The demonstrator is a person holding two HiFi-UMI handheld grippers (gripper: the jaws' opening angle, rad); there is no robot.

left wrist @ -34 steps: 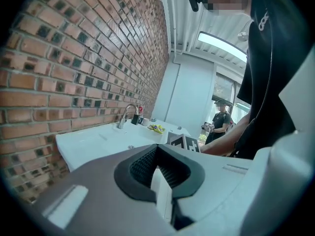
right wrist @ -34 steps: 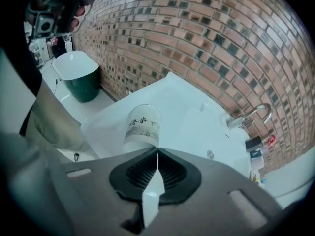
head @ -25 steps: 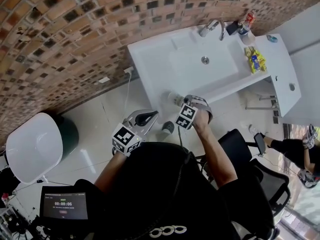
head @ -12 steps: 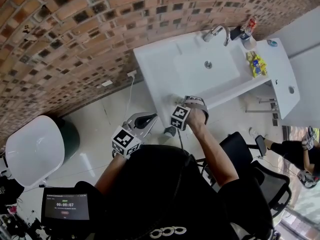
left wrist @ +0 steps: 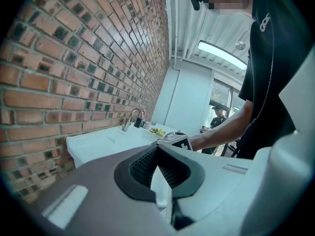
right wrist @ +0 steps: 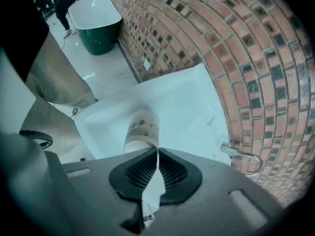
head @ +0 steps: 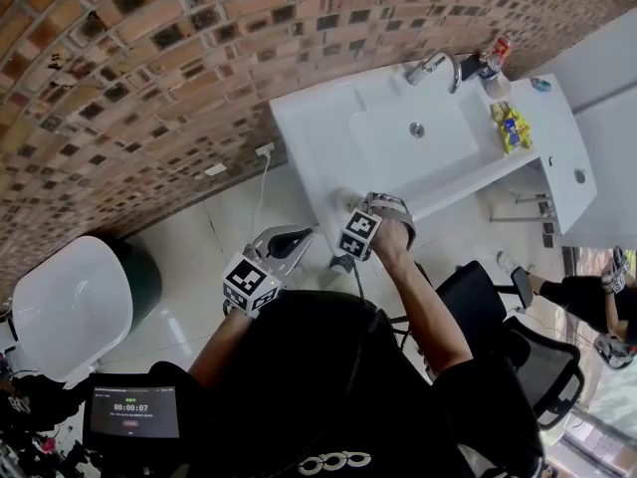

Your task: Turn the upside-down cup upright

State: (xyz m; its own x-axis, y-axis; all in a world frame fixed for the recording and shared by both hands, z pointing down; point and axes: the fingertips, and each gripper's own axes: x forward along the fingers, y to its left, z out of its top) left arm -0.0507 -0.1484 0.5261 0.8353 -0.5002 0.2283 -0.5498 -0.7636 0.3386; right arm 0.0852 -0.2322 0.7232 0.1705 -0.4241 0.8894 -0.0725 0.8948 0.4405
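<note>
A white paper cup [right wrist: 141, 128] with dark print sticks out from my right gripper [right wrist: 156, 154] over the front left corner of the white sink counter [right wrist: 182, 100]. The pads pinch the cup's wall, and paper shows between them all the way down; the jaws are starting to open. From the head view the cup [head: 343, 200] is a small pale shape just ahead of the right gripper [head: 350, 210]. My left gripper [head: 295, 237] hangs over the floor left of the counter [head: 318, 127], shut and empty. Its pads [left wrist: 147, 163] meet at the tip.
A faucet [head: 430, 63] stands at the basin's back, with bottles [head: 490, 53] and a yellow packet [head: 510, 122] at the counter's far end. A brick wall [head: 149, 78] runs behind. A white and green tub [head: 70, 297] sits left, a black chair [head: 498, 337] right.
Both hands have drifted slightly along the counter's front. The right gripper keeps hold of the cup and has tipped a little. The left gripper stays shut and empty.
</note>
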